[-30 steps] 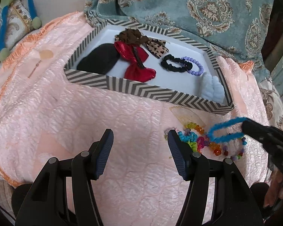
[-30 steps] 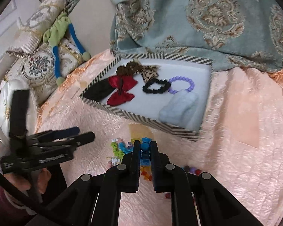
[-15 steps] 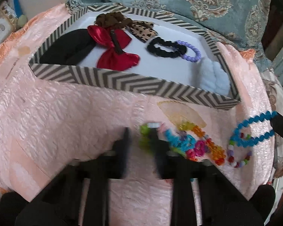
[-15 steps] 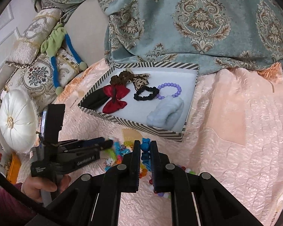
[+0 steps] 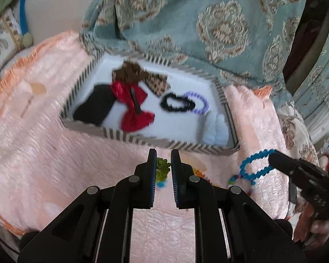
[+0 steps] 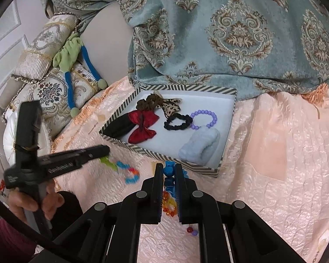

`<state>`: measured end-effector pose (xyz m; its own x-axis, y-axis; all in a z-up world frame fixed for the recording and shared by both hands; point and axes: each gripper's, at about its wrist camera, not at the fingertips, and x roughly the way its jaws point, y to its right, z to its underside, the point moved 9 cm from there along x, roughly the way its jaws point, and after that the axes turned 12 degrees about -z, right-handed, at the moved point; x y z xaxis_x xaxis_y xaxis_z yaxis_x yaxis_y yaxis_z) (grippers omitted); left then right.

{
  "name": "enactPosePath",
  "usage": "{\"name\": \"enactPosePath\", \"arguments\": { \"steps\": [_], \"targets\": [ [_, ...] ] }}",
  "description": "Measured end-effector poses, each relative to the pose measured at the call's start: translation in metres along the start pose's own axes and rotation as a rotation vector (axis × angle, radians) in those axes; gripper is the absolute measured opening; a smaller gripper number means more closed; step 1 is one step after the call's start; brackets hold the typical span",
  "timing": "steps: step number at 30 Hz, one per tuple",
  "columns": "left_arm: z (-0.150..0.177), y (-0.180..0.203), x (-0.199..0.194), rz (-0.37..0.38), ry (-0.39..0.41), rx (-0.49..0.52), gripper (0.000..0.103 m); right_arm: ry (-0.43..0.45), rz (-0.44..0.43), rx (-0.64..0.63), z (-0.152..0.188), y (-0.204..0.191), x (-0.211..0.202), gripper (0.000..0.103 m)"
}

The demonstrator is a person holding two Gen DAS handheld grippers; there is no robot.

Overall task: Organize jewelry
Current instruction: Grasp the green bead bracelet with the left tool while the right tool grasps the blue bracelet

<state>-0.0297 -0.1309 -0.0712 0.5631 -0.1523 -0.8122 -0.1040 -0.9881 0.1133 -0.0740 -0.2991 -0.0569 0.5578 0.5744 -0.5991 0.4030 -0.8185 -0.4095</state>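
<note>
Box on bedspread, beads before it.

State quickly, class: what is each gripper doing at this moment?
Left gripper: closed on a green and multicoloured bead bracelet.
Right gripper: closed on a blue bead bracelet.

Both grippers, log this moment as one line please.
left gripper: shut on green bead bracelet | right gripper: shut on blue bead bracelet | striped box: neither bracelet inside yet
</note>
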Motion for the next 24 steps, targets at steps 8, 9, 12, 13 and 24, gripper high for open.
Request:
{"name": "enactPosePath", "arguments": {
  "steps": [8, 9, 12, 13, 24],
  "targets": [
    [-0.034, -0.005, -0.022, -0.057, 0.081, 0.028, 0.012, 0.026, 0.001, 0.003, -0.016, 0.000, -0.003, 0.009],
    [-0.037, -0.005, -0.023, -0.063, 0.085, 0.031, 0.012, 0.028, 0.002, 0.003, -0.017, 0.000, -0.003, 0.009],
    [-0.042, -0.005, -0.025, -0.076, 0.098, 0.041, 0.012, 0.031, 0.006, 0.009, -0.021, 0.003, -0.002, 0.009],
    [-0.044, -0.004, -0.026, -0.081, 0.102, 0.045, 0.012, 0.031, 0.008, 0.010, -0.022, 0.005, -0.002, 0.009],
    [-0.060, 0.011, -0.024, -0.114, 0.135, 0.101, 0.012, 0.041, 0.030, 0.026, -0.040, 0.020, -0.002, 0.009]
  ]
}}
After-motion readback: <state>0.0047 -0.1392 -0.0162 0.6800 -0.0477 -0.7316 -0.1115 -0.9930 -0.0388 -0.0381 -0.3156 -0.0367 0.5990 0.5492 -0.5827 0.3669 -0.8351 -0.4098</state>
